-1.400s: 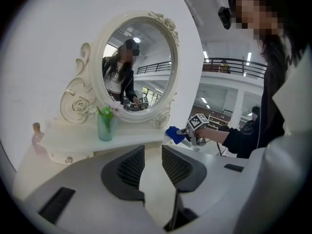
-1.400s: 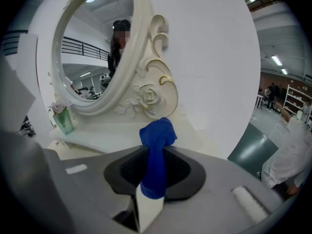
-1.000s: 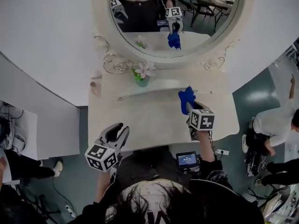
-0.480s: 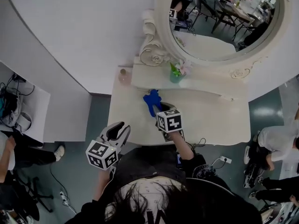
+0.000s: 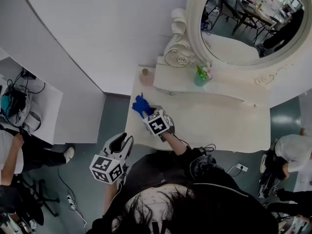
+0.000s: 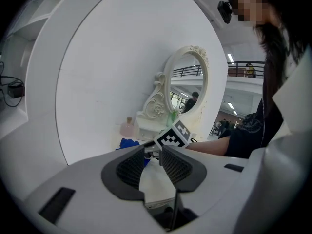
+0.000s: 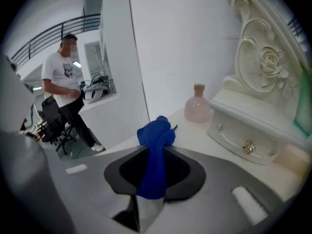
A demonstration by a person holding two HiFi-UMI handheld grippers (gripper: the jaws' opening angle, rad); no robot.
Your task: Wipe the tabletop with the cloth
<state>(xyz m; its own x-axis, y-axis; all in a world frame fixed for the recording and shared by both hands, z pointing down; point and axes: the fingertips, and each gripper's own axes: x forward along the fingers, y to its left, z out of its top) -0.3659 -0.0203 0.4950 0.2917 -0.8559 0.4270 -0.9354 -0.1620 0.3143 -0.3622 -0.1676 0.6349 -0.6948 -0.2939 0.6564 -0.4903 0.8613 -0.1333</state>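
Note:
A blue cloth [image 5: 141, 105] lies bunched on the white dressing tabletop [image 5: 214, 126] near its left front corner. My right gripper [image 5: 148, 112] is shut on the blue cloth [image 7: 155, 136], whose free end rests on the tabletop [image 7: 204, 135] just past the jaws. My left gripper [image 5: 120, 144] hangs off the table's front left, below the edge, holding nothing. In the left gripper view my left gripper [image 6: 152, 151] has a narrow gap between its pads and looks toward the right gripper's marker cube [image 6: 174, 135].
A pink bottle [image 5: 145, 74] stands at the back left corner, also in the right gripper view as the pink bottle [image 7: 198, 108]. A raised drawer shelf [image 5: 204, 87] carries a green flower vase [image 5: 202, 75] under the oval mirror [image 5: 248, 23]. People stand around the room.
My right gripper has carried the cloth leftward across the tabletop, from the right side to the left front corner. The left gripper has stayed off the front edge.

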